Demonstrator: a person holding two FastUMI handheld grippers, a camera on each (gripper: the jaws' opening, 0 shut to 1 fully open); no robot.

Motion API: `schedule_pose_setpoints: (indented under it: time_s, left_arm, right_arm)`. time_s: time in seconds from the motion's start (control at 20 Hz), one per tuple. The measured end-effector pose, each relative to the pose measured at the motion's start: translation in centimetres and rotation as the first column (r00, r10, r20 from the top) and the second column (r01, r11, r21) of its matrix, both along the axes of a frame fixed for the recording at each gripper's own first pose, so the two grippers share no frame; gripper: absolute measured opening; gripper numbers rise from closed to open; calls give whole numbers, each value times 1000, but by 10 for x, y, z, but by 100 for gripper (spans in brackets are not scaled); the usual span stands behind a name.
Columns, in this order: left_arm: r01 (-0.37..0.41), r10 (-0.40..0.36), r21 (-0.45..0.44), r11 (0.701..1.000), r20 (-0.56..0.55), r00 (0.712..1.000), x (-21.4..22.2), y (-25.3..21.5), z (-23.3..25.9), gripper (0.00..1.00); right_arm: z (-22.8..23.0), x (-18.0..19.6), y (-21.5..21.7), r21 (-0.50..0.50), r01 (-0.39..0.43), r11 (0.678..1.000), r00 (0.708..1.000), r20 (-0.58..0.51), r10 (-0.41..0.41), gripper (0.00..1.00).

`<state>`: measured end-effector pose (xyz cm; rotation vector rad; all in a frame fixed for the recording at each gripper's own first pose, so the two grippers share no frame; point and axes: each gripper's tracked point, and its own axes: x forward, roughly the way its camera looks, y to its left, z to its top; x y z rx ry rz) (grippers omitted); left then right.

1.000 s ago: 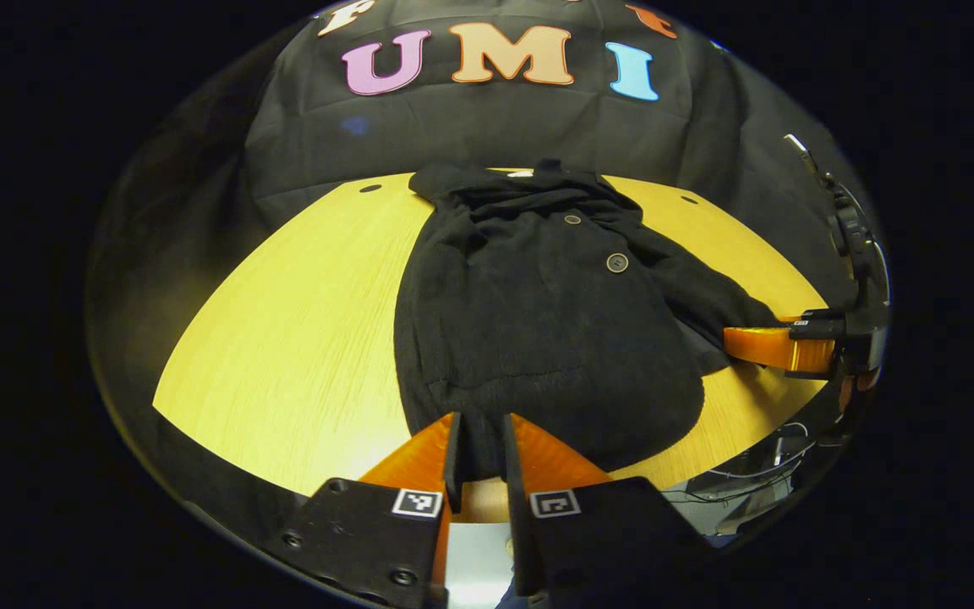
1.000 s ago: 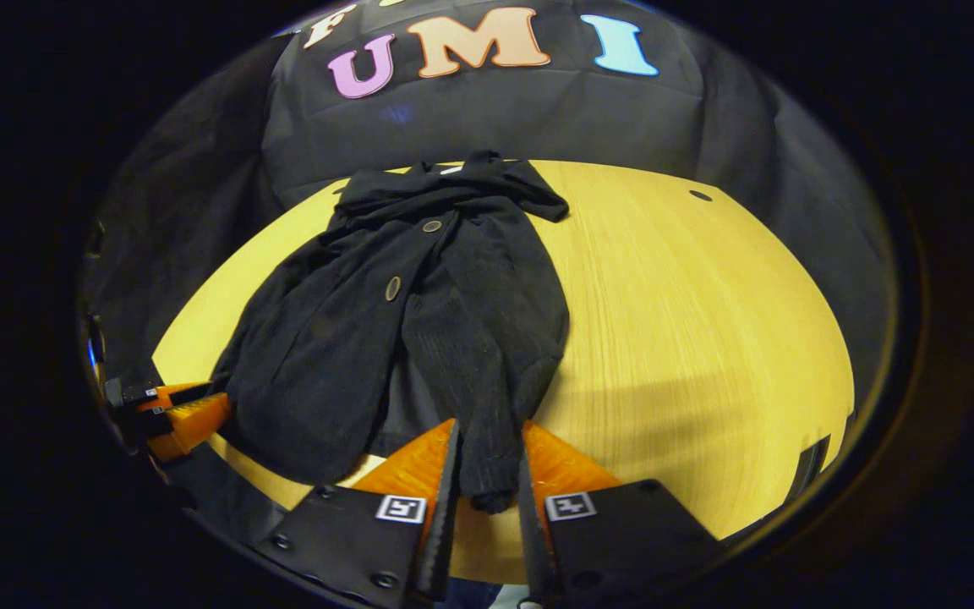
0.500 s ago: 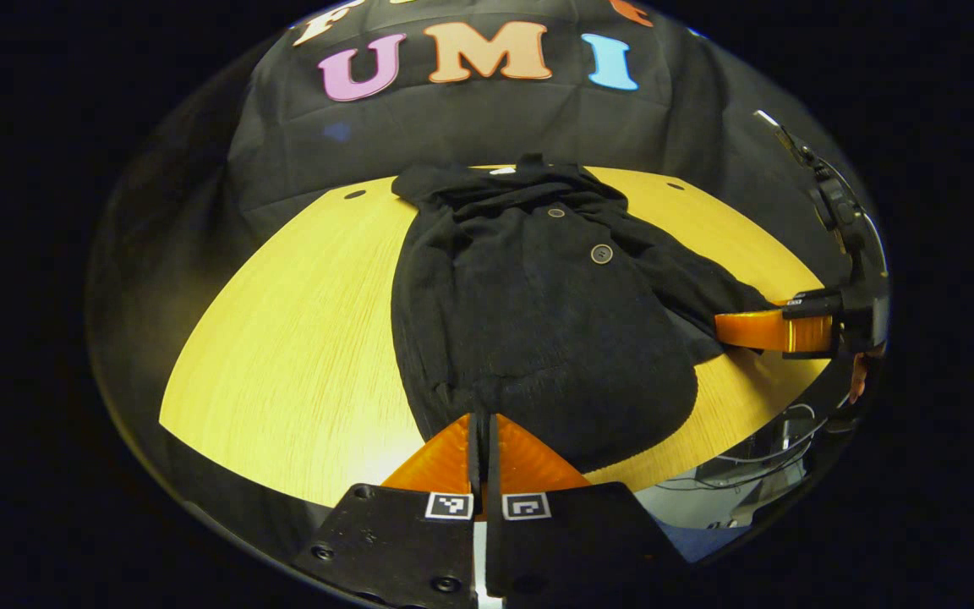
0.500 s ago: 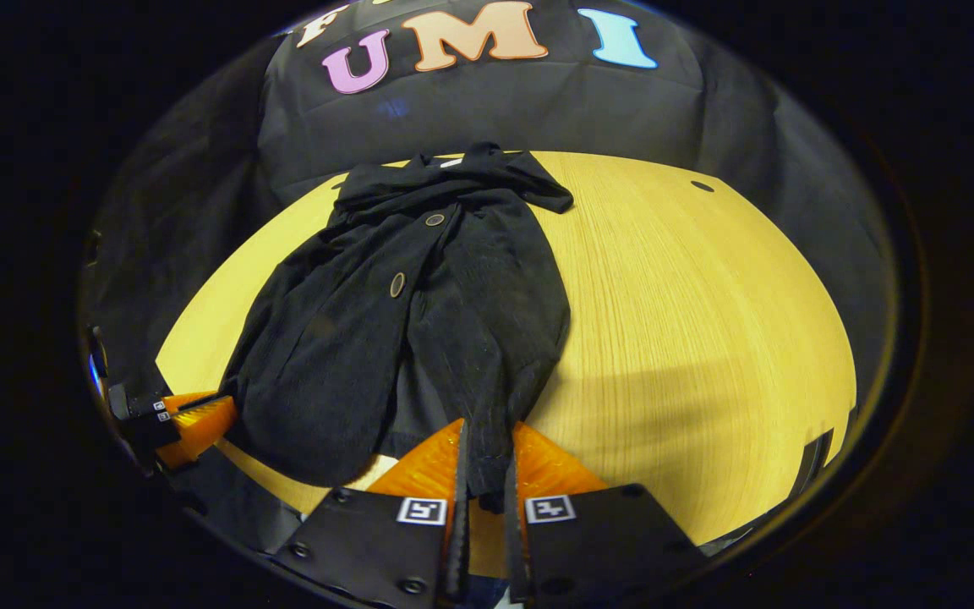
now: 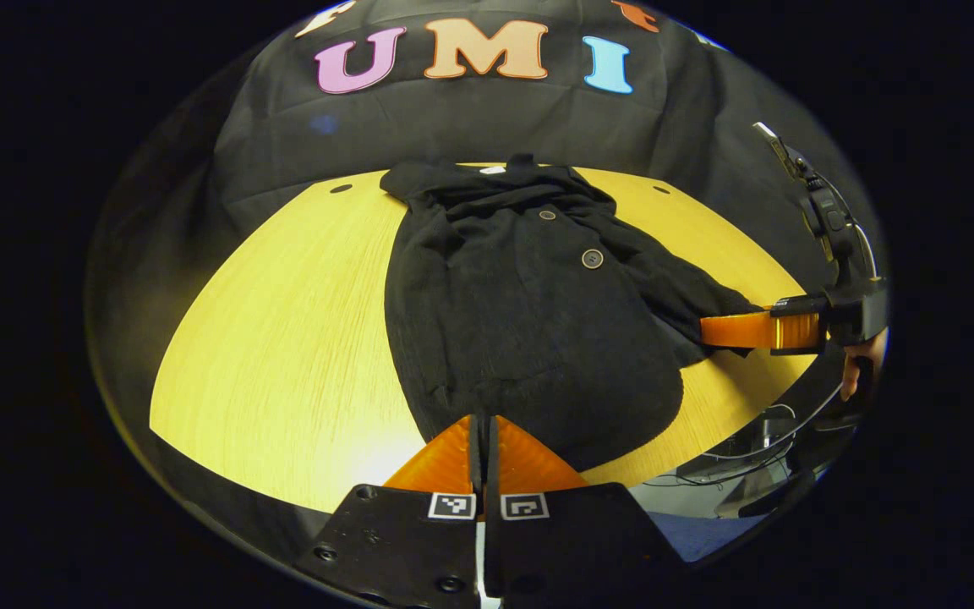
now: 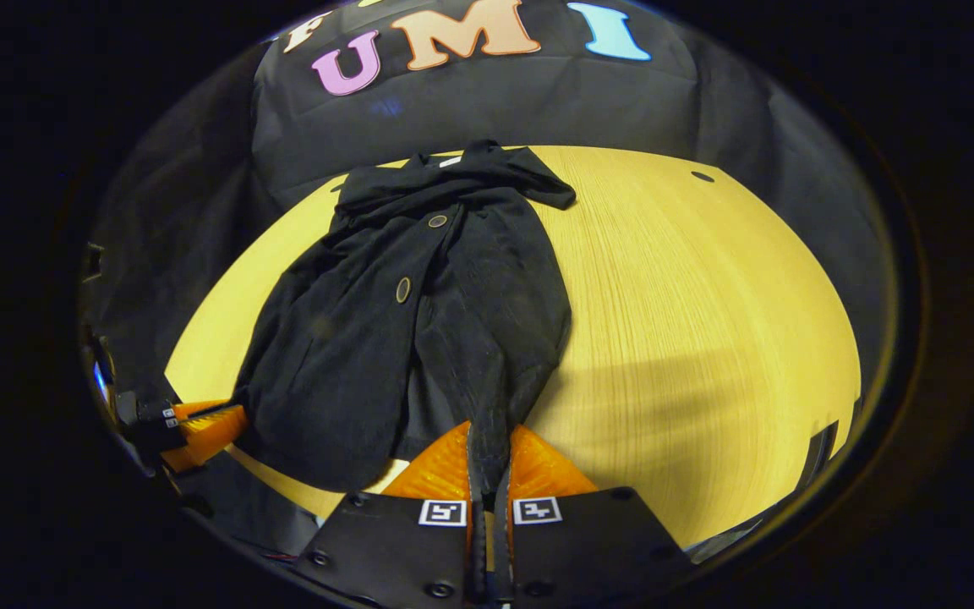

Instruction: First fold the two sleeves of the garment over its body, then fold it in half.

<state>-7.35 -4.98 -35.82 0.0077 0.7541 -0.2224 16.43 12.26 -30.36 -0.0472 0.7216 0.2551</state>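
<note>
I read this as the start of the last step: both sleeves look laid in over the body of the black jacket (image 5: 529,313), which lies flat on the desk (image 5: 284,338) with its collar at the far edge and its hem toward me. What is left, as far as I can judge, is the fold in half.

My left gripper (image 5: 480,440) has its fingers pressed together on the near hem, with only a thin line of cloth between them. My right gripper (image 6: 487,457) has its fingers narrow too, clamped on a strip of dark cloth at the other hem corner.

The next move calls for lifting both corners evenly and carrying them away from me toward the collar, keeping the two hands level so the hem lands square and the sleeves do not slide out.

The left gripper view gives me the right gripper from the side, with cloth in its fingers and a hand behind it, plus two buttons (image 5: 592,259) on the front. The right gripper view shows the wide bare stretch of desk beside the jacket, and the left gripper low at the near hem.
</note>
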Motion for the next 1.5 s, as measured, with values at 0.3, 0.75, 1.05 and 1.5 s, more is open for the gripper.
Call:
schedule_pose_setpoints:
  time_s: [0.3,0.75,1.05,1.5]
  left_arm:
    - [-38,40,-27,999,75,996,23,17,45,0]
    - [-66,62,9,998,244,968,99,53,125,0]
    - [-94,92,-12,995,357,930,169,63,171,0]
    - [-133,111,40,990,349,931,250,66,164,0]
  right_arm:
    - [43,3,12,27,-39,999,997,71,37,6]
    - [123,33,36,14,-83,996,977,197,79,6]
    - [189,80,48,-23,-122,992,945,304,123,6]
    - [210,163,66,2,-164,986,942,296,156,6]
